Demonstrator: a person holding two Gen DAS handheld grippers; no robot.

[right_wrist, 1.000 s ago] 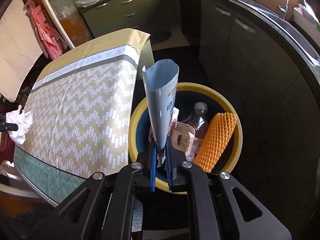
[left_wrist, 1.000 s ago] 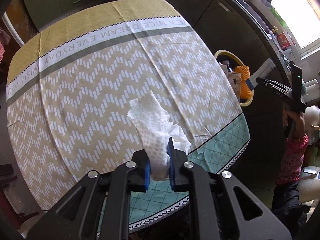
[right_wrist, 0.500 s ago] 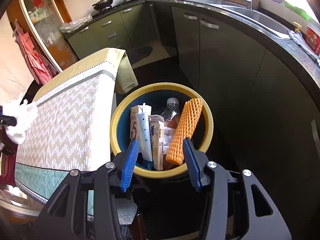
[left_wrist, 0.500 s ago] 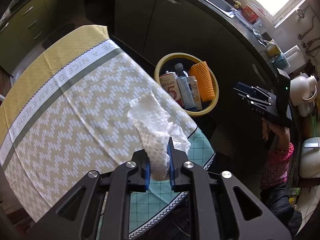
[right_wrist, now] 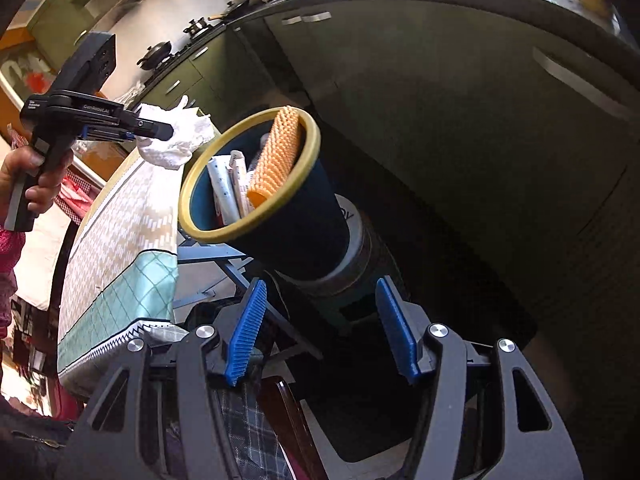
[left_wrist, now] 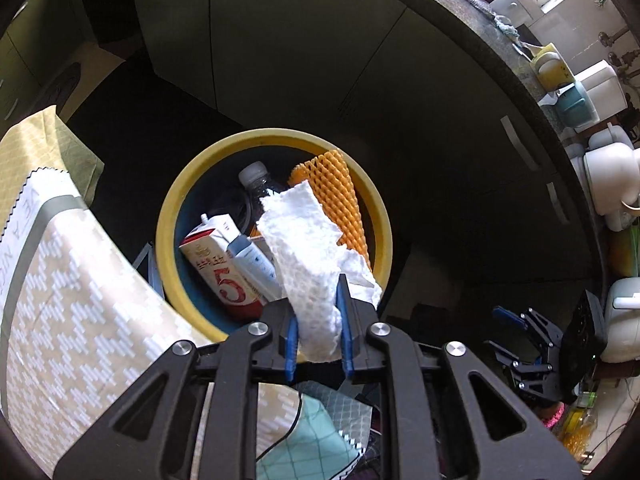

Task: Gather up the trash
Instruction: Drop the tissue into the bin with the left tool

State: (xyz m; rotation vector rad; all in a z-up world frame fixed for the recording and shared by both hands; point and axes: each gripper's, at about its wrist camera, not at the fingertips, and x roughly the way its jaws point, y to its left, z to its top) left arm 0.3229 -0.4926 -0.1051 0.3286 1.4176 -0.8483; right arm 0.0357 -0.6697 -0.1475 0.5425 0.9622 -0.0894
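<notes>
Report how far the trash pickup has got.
Done: carton, bottle and orange foam net sit in the yellow-rimmed bin. In hand: the left gripper clamps a paper towel near the bin. Left: drop it. The right gripper is open, empty.

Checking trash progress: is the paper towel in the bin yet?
Not yet. The paper towel is clamped in the left gripper, beside the bin rim.

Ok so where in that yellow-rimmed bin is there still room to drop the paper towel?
Free: the dark gap behind the bottle, along the bin's far rim. Crowded: near side, with carton, tube and orange foam net. Left tongs hold the paper towel near that rim.
</notes>
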